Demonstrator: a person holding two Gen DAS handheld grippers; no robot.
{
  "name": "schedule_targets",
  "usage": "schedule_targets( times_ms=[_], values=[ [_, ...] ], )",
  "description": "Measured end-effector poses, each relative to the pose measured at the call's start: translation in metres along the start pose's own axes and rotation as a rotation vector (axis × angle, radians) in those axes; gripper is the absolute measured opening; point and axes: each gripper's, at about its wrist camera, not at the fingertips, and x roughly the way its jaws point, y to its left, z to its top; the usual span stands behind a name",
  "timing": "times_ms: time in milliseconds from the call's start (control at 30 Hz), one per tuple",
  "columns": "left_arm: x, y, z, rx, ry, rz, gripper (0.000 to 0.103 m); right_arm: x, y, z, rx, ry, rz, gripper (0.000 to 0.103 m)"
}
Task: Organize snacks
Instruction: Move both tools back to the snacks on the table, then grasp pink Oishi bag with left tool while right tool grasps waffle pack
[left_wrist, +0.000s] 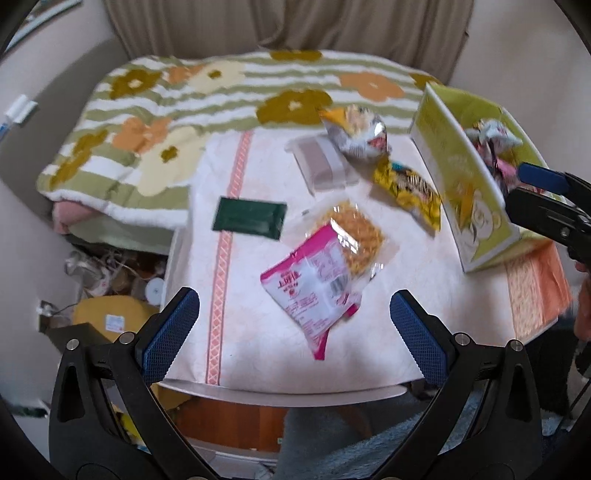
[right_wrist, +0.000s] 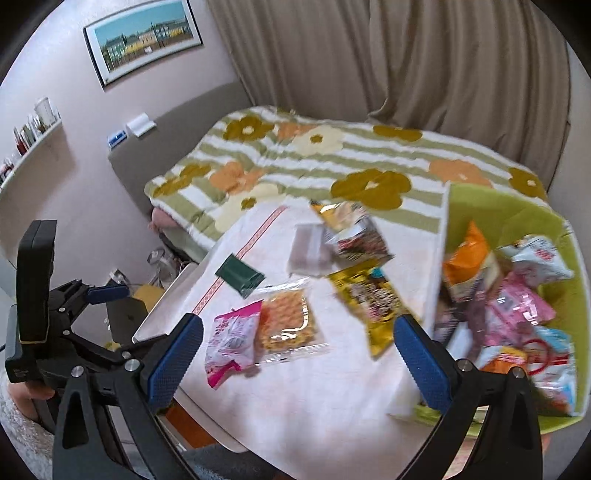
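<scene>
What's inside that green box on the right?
The green box holds a heap of snack packets: an orange bag, pink ones and a white one. Whatever lies beneath the heap is covered.

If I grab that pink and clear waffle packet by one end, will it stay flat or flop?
The waffle packet will likely flop: thin crinkled film, with its pink end loose beside the waffle. It is probably light. The glossy film may slip in the claw, and the waffle could crack if squeezed.
</scene>
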Motion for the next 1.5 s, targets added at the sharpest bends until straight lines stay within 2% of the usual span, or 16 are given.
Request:
schedule_targets(
  times_ms=[200, 300, 400, 500, 567, 700, 867, 900, 933, 967, 1200, 1500],
  values=[
    [0.046, 0.013, -0.007, -0.014, 0.108, -0.120, 0.102, 0.045, 0.011, -0.007, -0.014, 0.065, -0.044, 0.103],
    [0.072, 0.011, -0.012, -0.040, 0.163, -0.140, 0.102, 0.066, 0.008, -0.010, -0.020, 0.106, -0.055, 0.103],
    [0.090, 0.015, -0.017, -0.112, 0.188, -0.155, 0.102, 0.082, 0.005, -0.010, -0.045, 0.144, -0.055, 0.103],
    [0.109, 0.013, -0.020, -0.158, 0.213, -0.129, 0.102, 0.096, 0.001, -0.011, -0.078, 0.178, -0.060, 0.103],
    [0.118, 0.011, -0.020, -0.213, 0.222, -0.140, 0.102, 0.107, -0.002, -0.012, -0.092, 0.204, -0.056, 0.103],
    [0.129, 0.000, -0.017, -0.224, 0.217, -0.082, 0.102, 0.120, -0.010, -0.009, -0.116, 0.251, -0.047, 0.103],
    [0.143, -0.001, -0.019, -0.290, 0.241, -0.072, 0.102, 0.131, -0.011, -0.006, -0.148, 0.283, -0.015, 0.103],
    [0.145, -0.001, -0.019, -0.292, 0.246, -0.065, 0.095, 0.134, -0.011, -0.006, -0.150, 0.293, -0.004, 0.103],
    [0.148, -0.001, -0.019, -0.294, 0.253, -0.071, 0.083, 0.137, -0.012, -0.006, -0.150, 0.298, 0.005, 0.103],
    [0.148, -0.001, -0.020, -0.294, 0.256, -0.068, 0.082, 0.140, -0.012, -0.006, -0.149, 0.304, 0.016, 0.103],
    [0.144, 0.008, -0.024, -0.321, 0.236, -0.071, 0.058, 0.160, -0.006, -0.012, -0.160, 0.354, 0.069, 0.103],
    [0.134, 0.039, -0.030, -0.374, 0.232, 0.002, 0.055, 0.185, 0.007, -0.017, -0.113, 0.387, 0.069, 0.103]
  ],
)
